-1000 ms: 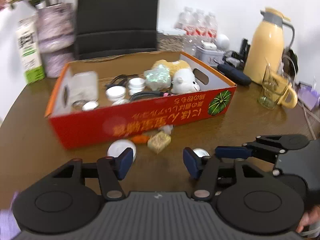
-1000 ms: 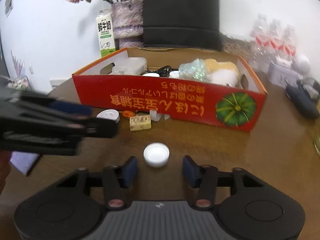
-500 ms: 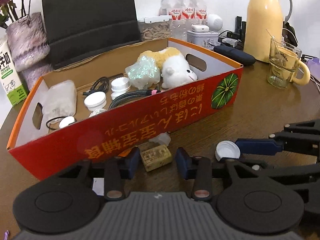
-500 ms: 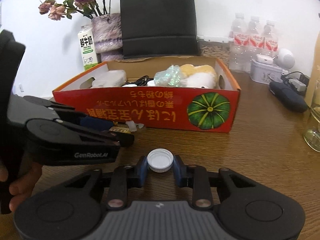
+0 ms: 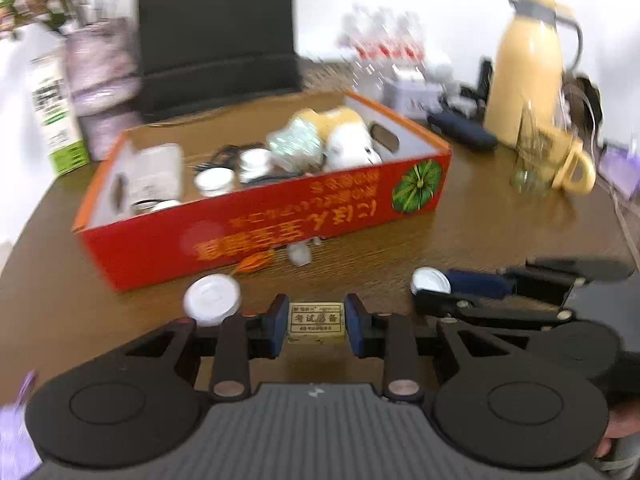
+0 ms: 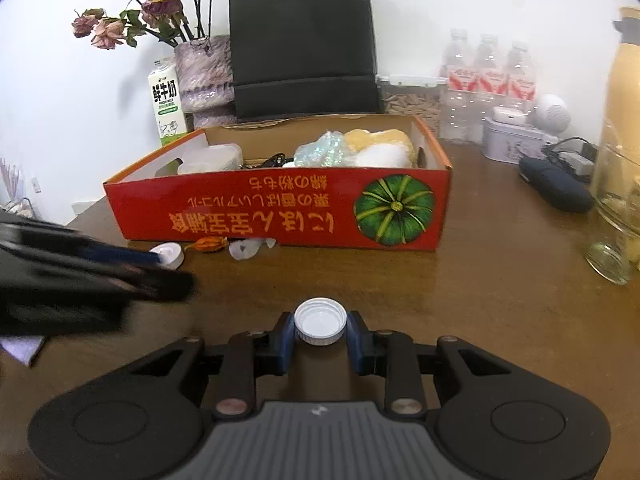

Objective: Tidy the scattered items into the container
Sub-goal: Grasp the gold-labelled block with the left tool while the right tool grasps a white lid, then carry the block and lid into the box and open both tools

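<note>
A: Where is the box point(image 6: 280, 208) relative to each load?

B: Straight ahead. Left gripper point(image 5: 316, 325) clamps the eraser point(image 5: 317, 322); right gripper point(image 6: 320, 338) clamps the bottle cap point(image 6: 320, 320), slightly nearer the box.

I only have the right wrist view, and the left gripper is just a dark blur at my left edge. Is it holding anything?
Observer: Yes. The left wrist view shows the left gripper shut on a small yellowish block with a printed label.
Operator: How does my cap grip look from that side?
Observer: The white cap sits at the very tips of the right gripper, not deep between the fingers.
Operator: What's hidden behind the box's front wall?
Observer: Small white jars stand inside the red box, left of the plush toy.
</note>
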{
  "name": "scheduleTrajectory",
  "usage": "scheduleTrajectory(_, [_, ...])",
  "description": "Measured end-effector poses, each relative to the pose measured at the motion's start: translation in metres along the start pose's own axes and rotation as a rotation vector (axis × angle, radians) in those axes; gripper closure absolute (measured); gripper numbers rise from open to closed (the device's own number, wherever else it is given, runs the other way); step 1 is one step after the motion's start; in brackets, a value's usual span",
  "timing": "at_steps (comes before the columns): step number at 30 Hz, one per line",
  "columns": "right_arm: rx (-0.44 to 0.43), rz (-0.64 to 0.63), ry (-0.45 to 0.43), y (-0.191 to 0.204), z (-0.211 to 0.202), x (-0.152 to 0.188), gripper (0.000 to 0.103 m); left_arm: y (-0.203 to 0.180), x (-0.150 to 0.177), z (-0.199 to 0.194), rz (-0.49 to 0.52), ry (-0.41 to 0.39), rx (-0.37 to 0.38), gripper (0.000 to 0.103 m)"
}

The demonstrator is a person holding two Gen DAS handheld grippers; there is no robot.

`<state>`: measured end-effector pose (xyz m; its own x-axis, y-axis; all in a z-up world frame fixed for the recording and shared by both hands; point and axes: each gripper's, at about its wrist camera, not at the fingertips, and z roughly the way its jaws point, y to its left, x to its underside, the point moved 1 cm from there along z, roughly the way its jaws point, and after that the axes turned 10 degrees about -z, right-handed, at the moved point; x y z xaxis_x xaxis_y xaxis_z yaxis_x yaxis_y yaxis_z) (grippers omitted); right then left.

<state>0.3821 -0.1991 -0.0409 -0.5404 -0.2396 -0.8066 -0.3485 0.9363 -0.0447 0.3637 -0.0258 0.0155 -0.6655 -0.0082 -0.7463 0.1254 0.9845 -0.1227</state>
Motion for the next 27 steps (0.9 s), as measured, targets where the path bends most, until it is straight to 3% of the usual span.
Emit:
scheduleTrajectory(4, [0.016,0.043,-0.007,0.006,-0.030,0.020,0.076,0.011,0.009,-0.047,-0.060,-0.062,-0.043,0.072])
scheduleTrajectory(9, [0.043,0.082,-0.017,0.010,-0.077,0.041,0.076,0.019,0.022,-0.097,-0.136,-0.125,-0.039,0.072])
scheduleTrajectory(21, [0.086,0.056,-0.082,0.029,-0.167,0.049,0.076,0.018,0.090,-0.163,-0.202,-0.099,0.021,0.072])
scheduleTrajectory(27, [0.080,0.038,-0.104,0.041,-0.188,0.050,0.076,0.028,0.099,-0.181,-0.232,-0.120,0.005,0.072])
